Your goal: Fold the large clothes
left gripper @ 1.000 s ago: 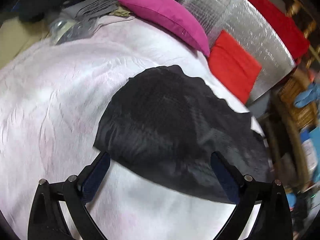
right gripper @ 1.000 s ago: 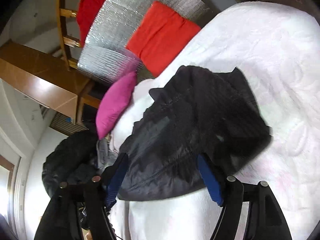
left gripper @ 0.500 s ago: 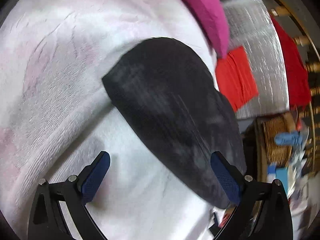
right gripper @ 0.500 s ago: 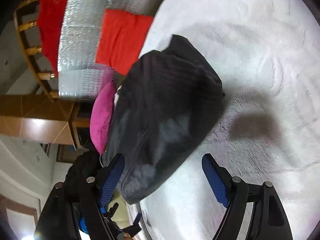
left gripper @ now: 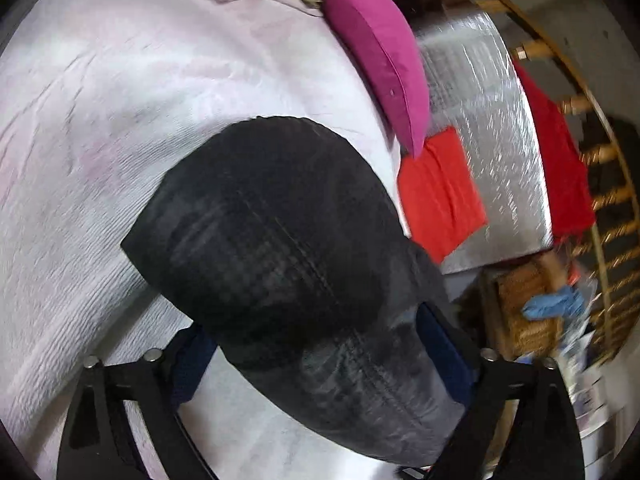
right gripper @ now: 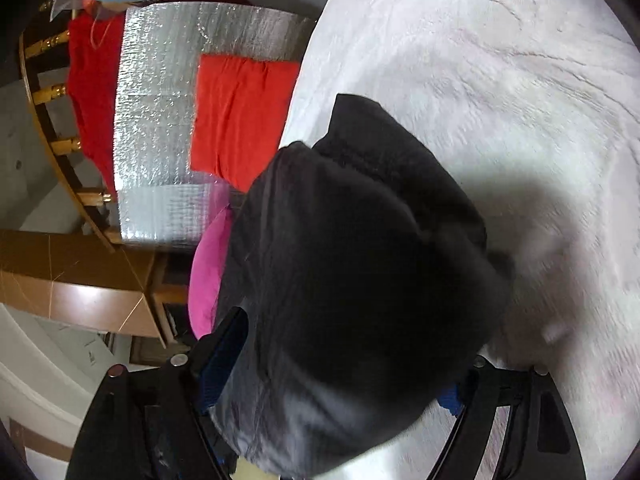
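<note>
Black garment [left gripper: 280, 240] lies bunched on white bed cover [left gripper: 100, 120], near bed edge beside pink pillow [left gripper: 380, 48]. Left claw [left gripper: 320, 364] wide open, garment end lying between its 2 fingers, not pinched. Right claw [right gripper: 340, 368] also spread wide, black cloth filling gap between fingers. Red cloth [right gripper: 240, 120] on silver foil sheet [right gripper: 160, 100] beside bed.

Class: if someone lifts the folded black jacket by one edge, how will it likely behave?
The black jacket would probably sag and unfold, since its layers bulge loosely. Its faint sheen suggests slippery fabric. It likely drags slightly on the textured white blanket.
</note>
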Demonstrator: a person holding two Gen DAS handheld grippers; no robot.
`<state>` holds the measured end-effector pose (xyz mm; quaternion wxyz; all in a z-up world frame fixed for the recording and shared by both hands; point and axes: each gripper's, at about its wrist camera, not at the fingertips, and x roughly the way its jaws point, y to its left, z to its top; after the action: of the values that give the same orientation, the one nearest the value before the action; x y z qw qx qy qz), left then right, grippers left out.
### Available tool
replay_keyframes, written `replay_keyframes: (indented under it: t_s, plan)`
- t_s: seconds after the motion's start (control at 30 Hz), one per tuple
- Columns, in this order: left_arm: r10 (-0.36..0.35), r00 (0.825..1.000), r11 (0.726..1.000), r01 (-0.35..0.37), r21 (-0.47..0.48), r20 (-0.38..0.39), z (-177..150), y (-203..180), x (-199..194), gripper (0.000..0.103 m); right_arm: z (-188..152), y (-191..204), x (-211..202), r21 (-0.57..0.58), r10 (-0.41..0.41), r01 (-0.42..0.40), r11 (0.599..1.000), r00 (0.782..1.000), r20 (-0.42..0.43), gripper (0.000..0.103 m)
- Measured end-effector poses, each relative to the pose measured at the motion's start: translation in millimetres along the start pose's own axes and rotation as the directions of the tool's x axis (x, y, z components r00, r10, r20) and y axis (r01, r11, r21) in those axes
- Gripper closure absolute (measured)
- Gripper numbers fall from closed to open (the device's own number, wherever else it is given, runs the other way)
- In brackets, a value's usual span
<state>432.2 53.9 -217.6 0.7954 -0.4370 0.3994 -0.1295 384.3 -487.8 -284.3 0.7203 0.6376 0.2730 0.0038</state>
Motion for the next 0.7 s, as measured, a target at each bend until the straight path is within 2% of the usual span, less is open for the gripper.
replay_keyframes:
  t_s: [0.07, 0.1, 0.17, 0.2, 0.27, 0.37, 0.53, 0.7]
  plan:
    - [0.032, 0.999, 0.999, -0.032, 0.031, -0.002, 1, -5, 6, 0.028, 3, 4, 7, -0.027, -0.016, 0.016, 1.0, 1.0, 0.001, 0.018]
    - [0.044, 0.999, 0.998, -0.044, 0.043, 0.002, 3, -6, 8, 0.03, 4, 9, 10, -0.052, -0.027, 0.027, 0.998, 1.0, 0.001, 0.018]
    - [0.039, 0.999, 0.998, -0.039, 0.053, 0.004, 8, -6, 10, 0.042, -1, 19, 15, -0.136, -0.072, 0.073, 0.988, 0.997, 0.011, 0.023]
    - [0.032, 0.999, 0.998, -0.032, 0.054, 0.005, 10, -6, 10, 0.045, -3, 21, 16, -0.159, -0.09, 0.092, 0.983, 0.996, 0.018, 0.027]
    - [0.024, 1.0, 0.997, -0.024, 0.072, 0.004, 13, -7, 10, 0.059, -6, 26, 16, -0.199, -0.124, 0.127, 0.972, 0.992, 0.027, 0.048]
    - [0.044, 0.999, 0.988, -0.046, 0.148, 0.022, 8, -17, 8, 0.071, -9, 35, 8, -0.245, -0.127, 0.136, 0.96, 0.991, 0.053, 0.063]
    - [0.056, 0.998, 0.983, -0.059, 0.173, 0.018, 1, -21, -11, 0.078, -28, 54, -13, -0.356, -0.146, 0.173, 0.918, 0.984, 0.101, 0.066]
    - [0.076, 0.997, 0.973, -0.073, 0.219, -0.008, -26, -21, -48, 0.078, -49, 44, -51, -0.358, -0.173, 0.19, 0.914, 0.982, 0.078, 0.066]
